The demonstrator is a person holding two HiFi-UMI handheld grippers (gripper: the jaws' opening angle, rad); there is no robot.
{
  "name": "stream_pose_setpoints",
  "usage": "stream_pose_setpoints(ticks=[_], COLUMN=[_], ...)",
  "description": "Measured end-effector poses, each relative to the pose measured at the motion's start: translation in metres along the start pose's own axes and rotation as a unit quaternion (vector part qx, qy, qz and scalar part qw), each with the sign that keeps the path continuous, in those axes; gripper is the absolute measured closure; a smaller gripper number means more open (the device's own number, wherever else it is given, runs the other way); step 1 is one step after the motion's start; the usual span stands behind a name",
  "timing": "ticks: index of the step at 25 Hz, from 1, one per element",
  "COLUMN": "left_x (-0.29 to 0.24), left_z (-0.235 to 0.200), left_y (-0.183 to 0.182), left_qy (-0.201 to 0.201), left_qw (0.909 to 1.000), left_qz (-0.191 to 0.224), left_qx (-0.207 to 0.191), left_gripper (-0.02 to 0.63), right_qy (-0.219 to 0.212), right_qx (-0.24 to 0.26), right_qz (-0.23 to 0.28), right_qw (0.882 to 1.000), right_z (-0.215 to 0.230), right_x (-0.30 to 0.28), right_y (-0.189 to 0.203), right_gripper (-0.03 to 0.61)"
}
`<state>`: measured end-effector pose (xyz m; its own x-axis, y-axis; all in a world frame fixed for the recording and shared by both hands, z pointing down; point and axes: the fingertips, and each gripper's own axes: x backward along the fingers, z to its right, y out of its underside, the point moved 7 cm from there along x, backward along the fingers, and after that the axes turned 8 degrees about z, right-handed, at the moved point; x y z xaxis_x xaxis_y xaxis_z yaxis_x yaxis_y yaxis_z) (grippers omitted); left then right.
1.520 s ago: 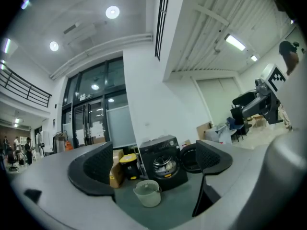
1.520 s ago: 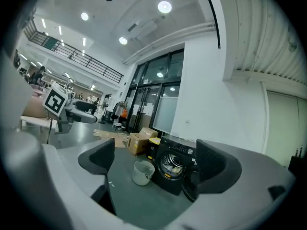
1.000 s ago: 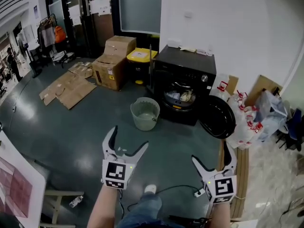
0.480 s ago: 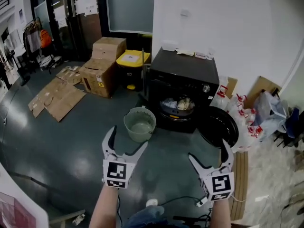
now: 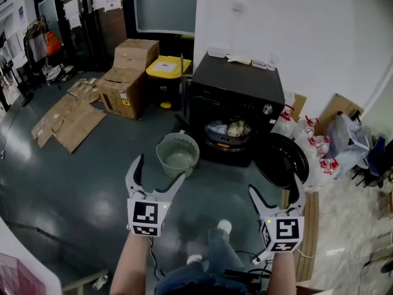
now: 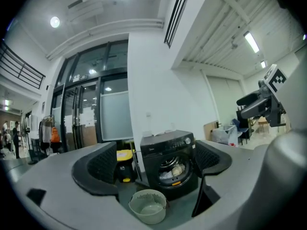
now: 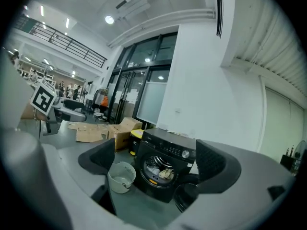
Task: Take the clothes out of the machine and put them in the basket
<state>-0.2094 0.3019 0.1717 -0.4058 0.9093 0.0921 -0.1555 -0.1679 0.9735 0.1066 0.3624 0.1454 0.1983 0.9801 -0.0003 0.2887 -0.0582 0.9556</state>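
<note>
**A:** Where are the clothes to be found?

**B:** The clothes (image 5: 228, 128) are seen heaped in the drum of the machine (image 5: 236, 88), whose door (image 5: 281, 158) is swung open to the right. None are seen in the basket (image 5: 178, 157), which is stood on the floor just beside the opening, to its left.

**A:** How are the grippers held?

**B:** The left gripper (image 5: 161, 168) and the right gripper (image 5: 276, 185) are both held well short of the machine with jaws spread wide. Nothing is caught between either pair. Only the machine and basket are seen far beyond them.

**A:** How are the clothes expected to handle?

**B:** Soft, limp, light behaviour is to be expected. They would be heavier if damp, which cannot be told. The pieces look tangled, so one may be dragged out with another. Nothing fragile is suggested.

**A:** Where should hold be taken?

**B:** A bunched fold at the top front of the heap, nearest the opening, is judged best. A thick gather should be pinched rather than a single layer, so that it is not slipped from the jaws. Trailing ends should be lifted clear of the door before being carried over the basket.
</note>
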Motion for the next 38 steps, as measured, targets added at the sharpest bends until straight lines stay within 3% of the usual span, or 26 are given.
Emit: stream_pose_setpoints(ticks=[8, 13, 19, 26, 32, 38], left_x=[-0.046, -0.096, -0.188, -0.303, -0.393, -0.441], left_z=[0.006, 0.012, 0.011, -0.008, -0.008, -0.009], left_y=[0.001, 0.013, 0.018, 0.035, 0.054, 0.079], left_qy=[0.006, 0.001, -0.011, -0.063, -0.062, -0.063], left_qw=[0.9999, 0.9998, 0.9996, 0.9976, 0.9971, 0.9951], left_qz=[0.003, -0.015, -0.019, -0.028, -0.043, -0.076], left_qx=[-0.013, -0.015, -0.021, 0.001, 0.012, 0.006], left_gripper=[0.103, 0.103, 0.103, 0.103, 0.103, 0.103], right_qy=[-0.020, -0.047, -0.062, -0.089, -0.112, -0.124], right_qx=[-0.012, -0.021, -0.024, -0.024, -0.030, -0.038], right_qz=[0.009, 0.002, -0.010, -0.029, -0.035, -0.052], right_qw=[1.000, 0.999, 0.998, 0.995, 0.993, 0.990], right_z=[0.020, 0.040, 0.095, 0.158, 0.194, 0.209], right_x=[-0.045, -0.094, -0.177, -0.295, -0.380, -0.427], right_y=[0.012, 0.032, 0.050, 0.075, 0.099, 0.126], right_gripper=[0.075, 0.075, 0.075, 0.075, 0.075, 0.075])
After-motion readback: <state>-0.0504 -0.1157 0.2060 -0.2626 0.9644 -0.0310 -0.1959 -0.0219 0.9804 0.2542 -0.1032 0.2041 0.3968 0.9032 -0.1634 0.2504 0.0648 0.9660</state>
